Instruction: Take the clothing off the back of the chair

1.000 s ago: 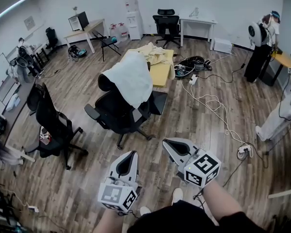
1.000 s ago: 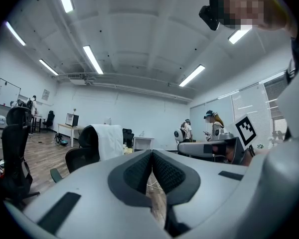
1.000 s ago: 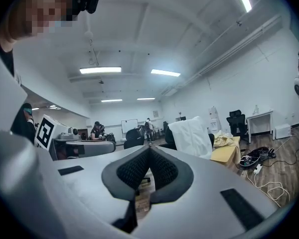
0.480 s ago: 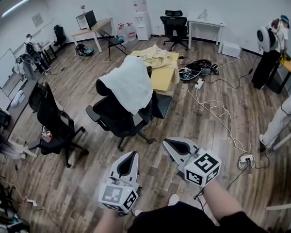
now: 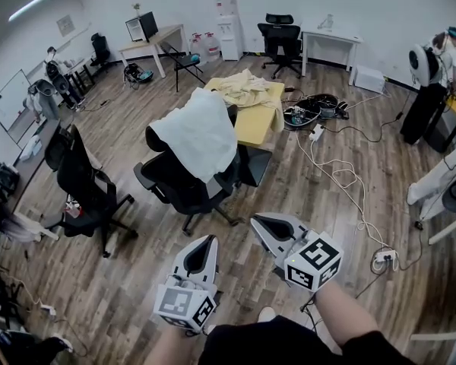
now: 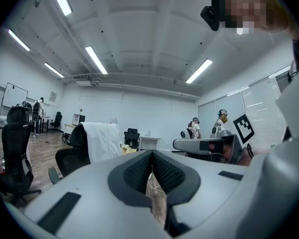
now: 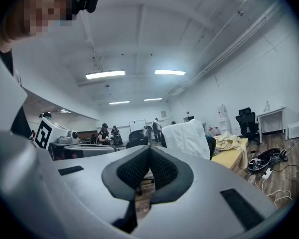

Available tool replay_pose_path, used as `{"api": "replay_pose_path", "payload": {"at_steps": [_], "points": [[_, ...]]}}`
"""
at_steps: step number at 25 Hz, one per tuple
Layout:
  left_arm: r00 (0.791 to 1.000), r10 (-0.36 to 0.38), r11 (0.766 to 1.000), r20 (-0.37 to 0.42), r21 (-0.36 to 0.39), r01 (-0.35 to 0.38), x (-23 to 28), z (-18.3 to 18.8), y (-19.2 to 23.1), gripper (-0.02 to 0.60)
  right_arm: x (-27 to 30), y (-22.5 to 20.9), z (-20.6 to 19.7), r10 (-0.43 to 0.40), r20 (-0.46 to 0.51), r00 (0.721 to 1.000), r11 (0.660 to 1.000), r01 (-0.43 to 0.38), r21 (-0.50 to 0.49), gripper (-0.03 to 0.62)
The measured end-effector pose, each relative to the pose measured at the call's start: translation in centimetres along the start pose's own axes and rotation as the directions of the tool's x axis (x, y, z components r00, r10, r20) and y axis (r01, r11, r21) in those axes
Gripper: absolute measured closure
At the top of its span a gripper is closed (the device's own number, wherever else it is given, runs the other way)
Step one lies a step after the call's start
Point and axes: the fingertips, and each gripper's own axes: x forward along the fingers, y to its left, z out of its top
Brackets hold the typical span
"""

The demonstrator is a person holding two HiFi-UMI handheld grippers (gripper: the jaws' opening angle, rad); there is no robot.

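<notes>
A white garment [image 5: 196, 131] is draped over the back of a black office chair [image 5: 181, 185] in the middle of the room. My left gripper [image 5: 207, 240] and right gripper [image 5: 256, 221] are held level side by side, well short of the chair, both shut with nothing in them. In the left gripper view the garment [image 6: 102, 140] hangs on the chair [image 6: 70, 157] left of my shut left gripper [image 6: 151, 154]. From the right gripper view the garment [image 7: 189, 137] shows just right of my shut right gripper [image 7: 149, 150].
Behind the chair stands a yellow table [image 5: 254, 120] with a beige cloth pile [image 5: 243, 88]. A second black chair [image 5: 83, 188] is at the left. Cables [image 5: 336, 166] and a power strip [image 5: 384, 255] lie on the wooden floor at the right. People [image 5: 435, 67] stand far right.
The whole room has shifted a little in the head view as the person moves toward the chair. Both grippers keep their place in that view and stay shut.
</notes>
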Motion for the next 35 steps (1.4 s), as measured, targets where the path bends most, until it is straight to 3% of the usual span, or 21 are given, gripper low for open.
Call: {"api": "replay_pose_path", "payload": {"at_steps": [9, 21, 35], "points": [[1.000, 0.006, 1.000, 0.002, 0.006, -0.006, 1.0, 0.6, -0.3, 0.563, 0.5, -1.1, 0.1, 0.008, 0.001, 1.000, 1.000, -0.008, 0.013, 0.581], [1.000, -0.005, 1.000, 0.022, -0.019, 0.005, 3.8, 0.8, 3.0, 0.563, 3.8, -3.5, 1.4, -0.012, 0.005, 1.000, 1.000, 0.012, -0.001, 0.580], [0.999, -0.030, 0.999, 0.034, -0.027, 0.031, 8.1, 2.2, 10.7, 0.563, 12.7, -7.3, 3.6, -0.052, 0.008, 0.999, 0.998, 0.053, -0.024, 0.580]]}}
